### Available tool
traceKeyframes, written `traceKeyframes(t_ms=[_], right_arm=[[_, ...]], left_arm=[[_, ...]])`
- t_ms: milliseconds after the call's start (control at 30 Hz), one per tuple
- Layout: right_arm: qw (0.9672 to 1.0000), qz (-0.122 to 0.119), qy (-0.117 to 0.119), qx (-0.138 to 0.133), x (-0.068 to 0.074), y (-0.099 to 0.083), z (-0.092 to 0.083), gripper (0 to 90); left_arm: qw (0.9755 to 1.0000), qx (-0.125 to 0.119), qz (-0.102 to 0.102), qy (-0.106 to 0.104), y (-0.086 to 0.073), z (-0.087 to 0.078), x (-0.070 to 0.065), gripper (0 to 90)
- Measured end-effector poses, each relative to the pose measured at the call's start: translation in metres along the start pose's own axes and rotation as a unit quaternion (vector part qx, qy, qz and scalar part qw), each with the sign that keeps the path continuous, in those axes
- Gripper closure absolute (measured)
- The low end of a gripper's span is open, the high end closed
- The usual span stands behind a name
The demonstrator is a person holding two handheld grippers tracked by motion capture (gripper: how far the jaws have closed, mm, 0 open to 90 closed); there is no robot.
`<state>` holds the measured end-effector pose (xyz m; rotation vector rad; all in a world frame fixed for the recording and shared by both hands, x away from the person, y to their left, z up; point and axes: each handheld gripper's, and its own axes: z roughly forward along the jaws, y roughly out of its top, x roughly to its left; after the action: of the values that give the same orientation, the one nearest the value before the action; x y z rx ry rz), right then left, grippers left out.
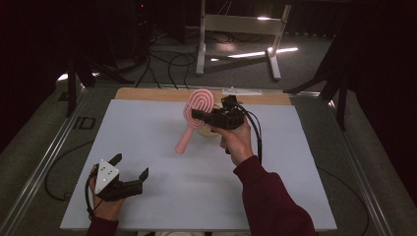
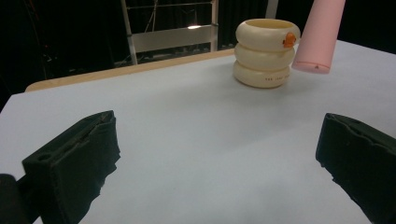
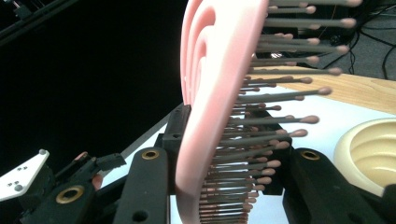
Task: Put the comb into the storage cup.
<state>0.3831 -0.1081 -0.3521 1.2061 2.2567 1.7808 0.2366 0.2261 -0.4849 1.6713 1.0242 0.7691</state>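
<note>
My right gripper [image 1: 196,116] is shut on a pink hairbrush [image 1: 195,114], held in the air above the white table mat [image 1: 147,147], handle pointing down-left. In the right gripper view the jaws clamp the brush head [image 3: 210,93] across its back and bristles. A cream ribbed cup [image 2: 262,52] stands on the mat just beside the brush; its rim shows in the right gripper view [image 3: 373,154]. The brush handle's end [image 2: 317,37] hangs near the cup. My left gripper [image 1: 130,169] rests near the mat's front left, open, nothing between its jaws.
The mat lies on a table with a wooden strip [image 1: 147,93] along its far edge. A white frame stand [image 1: 241,29] and cables [image 1: 167,64] are on the floor beyond. Dark curtains surround the area.
</note>
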Motion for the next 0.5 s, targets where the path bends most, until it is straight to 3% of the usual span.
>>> traceKeyframes(t_ms=[500], right_arm=[[0.9997, 0.016, 0.0, -0.018, -0.0088, 0.0092, -0.0023, 63.5]], left_arm=[[1.0, 0.001, -0.007, 0.001, -0.0007, 0.0005, 0.0007, 0.2]])
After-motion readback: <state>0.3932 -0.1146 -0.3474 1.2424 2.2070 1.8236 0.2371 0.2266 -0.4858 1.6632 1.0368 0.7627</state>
